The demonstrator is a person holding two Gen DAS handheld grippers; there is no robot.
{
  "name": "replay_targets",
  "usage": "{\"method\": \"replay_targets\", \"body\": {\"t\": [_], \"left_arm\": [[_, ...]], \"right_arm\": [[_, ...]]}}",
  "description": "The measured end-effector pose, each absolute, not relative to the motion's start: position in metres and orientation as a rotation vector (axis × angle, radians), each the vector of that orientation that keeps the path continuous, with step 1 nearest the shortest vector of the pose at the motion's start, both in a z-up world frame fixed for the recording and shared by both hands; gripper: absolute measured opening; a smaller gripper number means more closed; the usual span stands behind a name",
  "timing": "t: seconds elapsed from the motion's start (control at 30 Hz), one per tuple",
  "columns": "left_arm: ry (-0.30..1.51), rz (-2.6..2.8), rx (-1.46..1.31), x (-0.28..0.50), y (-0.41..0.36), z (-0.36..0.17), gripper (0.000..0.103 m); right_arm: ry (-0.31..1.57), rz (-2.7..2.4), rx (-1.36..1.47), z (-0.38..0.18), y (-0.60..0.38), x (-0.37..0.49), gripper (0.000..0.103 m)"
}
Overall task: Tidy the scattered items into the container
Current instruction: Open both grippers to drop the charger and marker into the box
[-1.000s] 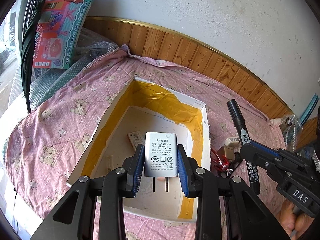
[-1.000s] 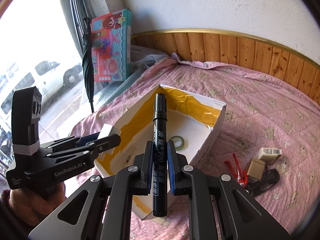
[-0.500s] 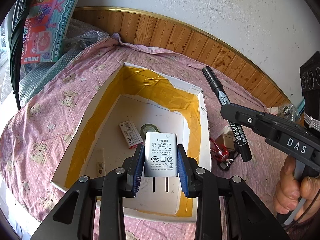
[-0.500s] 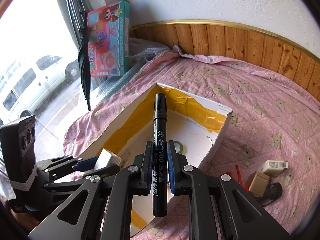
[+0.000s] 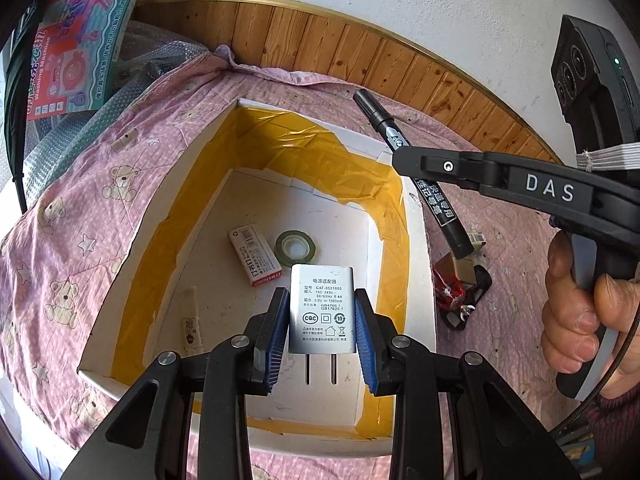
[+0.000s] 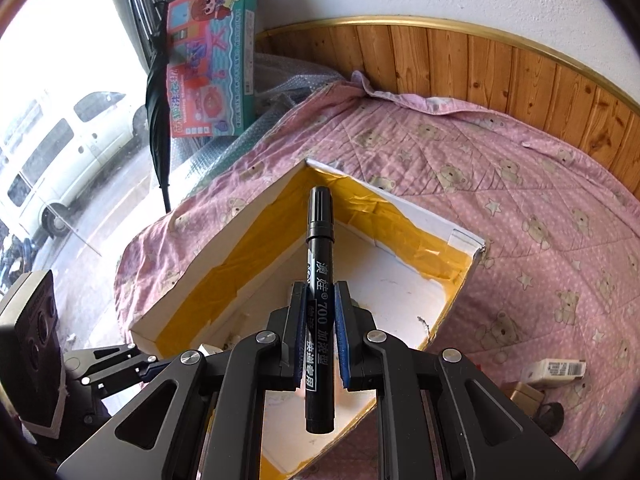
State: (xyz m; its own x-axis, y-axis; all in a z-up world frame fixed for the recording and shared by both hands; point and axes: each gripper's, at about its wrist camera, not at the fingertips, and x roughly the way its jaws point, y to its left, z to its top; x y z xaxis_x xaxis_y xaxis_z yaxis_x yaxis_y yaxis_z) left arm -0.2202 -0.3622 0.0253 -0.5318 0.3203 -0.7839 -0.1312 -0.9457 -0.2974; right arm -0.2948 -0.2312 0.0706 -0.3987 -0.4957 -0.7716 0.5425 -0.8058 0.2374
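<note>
A white box lined with yellow tape (image 5: 414,240) (image 6: 224,268) lies open on the pink bedspread. My left gripper (image 5: 322,316) is shut on a grey power adapter (image 5: 322,308), prongs toward the camera, held above the box's near half. My right gripper (image 6: 321,320) is shut on a black marker (image 6: 320,300) (image 5: 400,140), which hangs over the box's right wall. Inside the box lie a small red-and-white packet (image 5: 256,254), a roll of tape (image 5: 297,245) and a pale tube (image 5: 191,322).
Right of the box on the bedspread lie a red item (image 5: 450,286), a black item (image 5: 478,280), a brown block (image 6: 524,394) and a white barcoded packet (image 6: 558,369). A toy carton (image 6: 212,60) and a black umbrella (image 6: 157,80) lean by the window. Wooden panelling (image 6: 480,60) backs the bed.
Both grippers have moved closer over the box. The marker has swung in from beside the box to above its right wall, and the box floor with its contents has come into view.
</note>
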Motion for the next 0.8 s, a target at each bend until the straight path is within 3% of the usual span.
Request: {"method": "replay_targets", "body": {"t": [0.67,0.8], "left_arm": [[-0.265,2.509,-1.415,-0.24,-0.355,0.01,0.033],[-0.262,2.527,-1.418,-0.241,-0.355,0.008,0.034]], "right_arm": [[0.138,-2.188,1.299,0.028,-0.242,-0.344,0.014],[0.126,-2.213,1.334,0.014,-0.237,-0.353,0.022]]}}
